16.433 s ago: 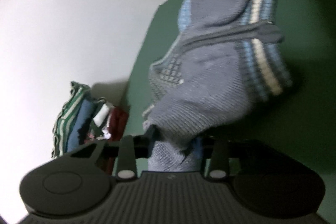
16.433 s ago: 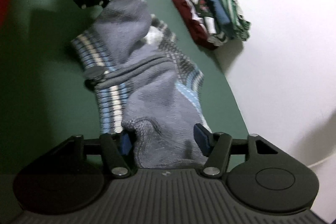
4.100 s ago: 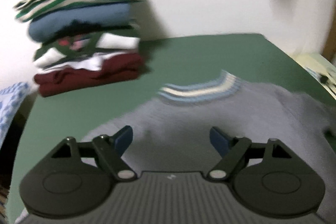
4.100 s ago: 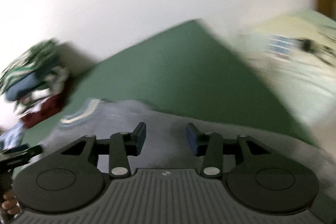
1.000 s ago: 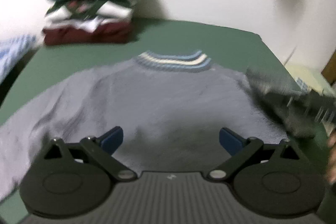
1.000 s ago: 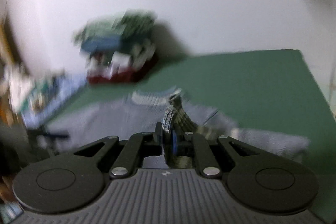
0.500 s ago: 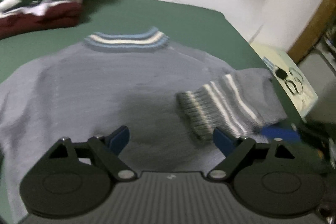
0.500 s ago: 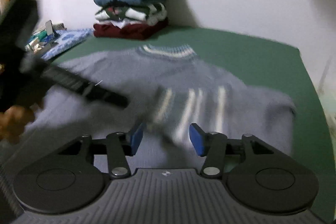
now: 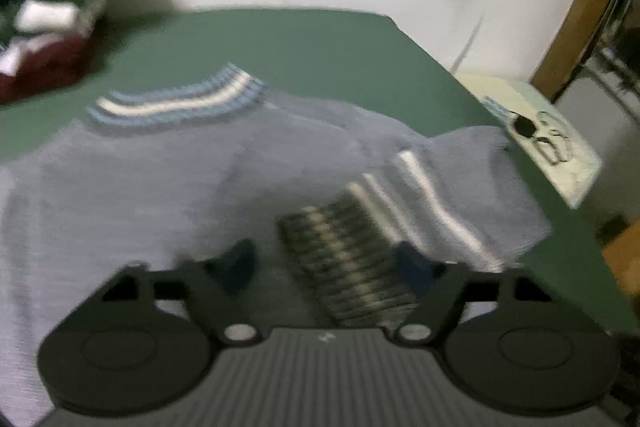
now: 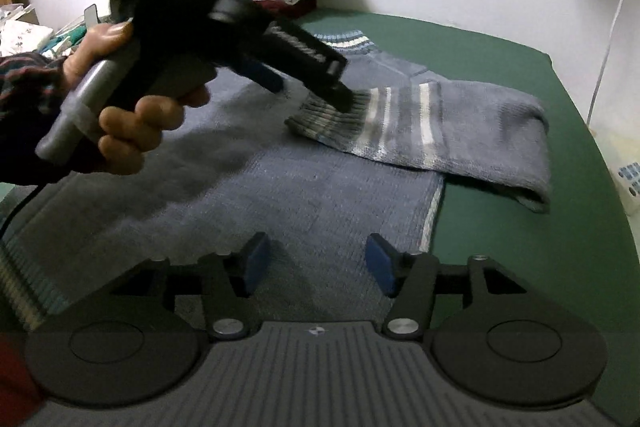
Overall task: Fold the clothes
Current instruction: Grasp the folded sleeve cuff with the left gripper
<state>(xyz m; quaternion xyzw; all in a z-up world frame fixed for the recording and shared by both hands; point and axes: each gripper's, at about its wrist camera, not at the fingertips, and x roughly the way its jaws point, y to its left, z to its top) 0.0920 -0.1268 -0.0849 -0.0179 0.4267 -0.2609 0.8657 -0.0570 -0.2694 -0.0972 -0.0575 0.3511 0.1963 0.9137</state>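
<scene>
Closing L gripper (image 9: 326,263) nears sleeve cuff (image 9: 348,259) – R gripper (image 10: 316,263) just released it, opening, empty; sleeve folded across sweater (image 10: 248,195).

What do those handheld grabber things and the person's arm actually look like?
Each of the tongs is black: a ribbed body, two round discs, silver screws, and two arms ending in blue pads. The left tongs have a grey handle, pale lettering and a black cable. The hand comes out of a dark striped sleeve.

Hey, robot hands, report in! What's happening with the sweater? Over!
Left gripper closing around the folded sleeve cuff, not pinching yet. Right gripper opening, empty, over the sweater. Sweater flat on green table. Nothing blocking.
</scene>
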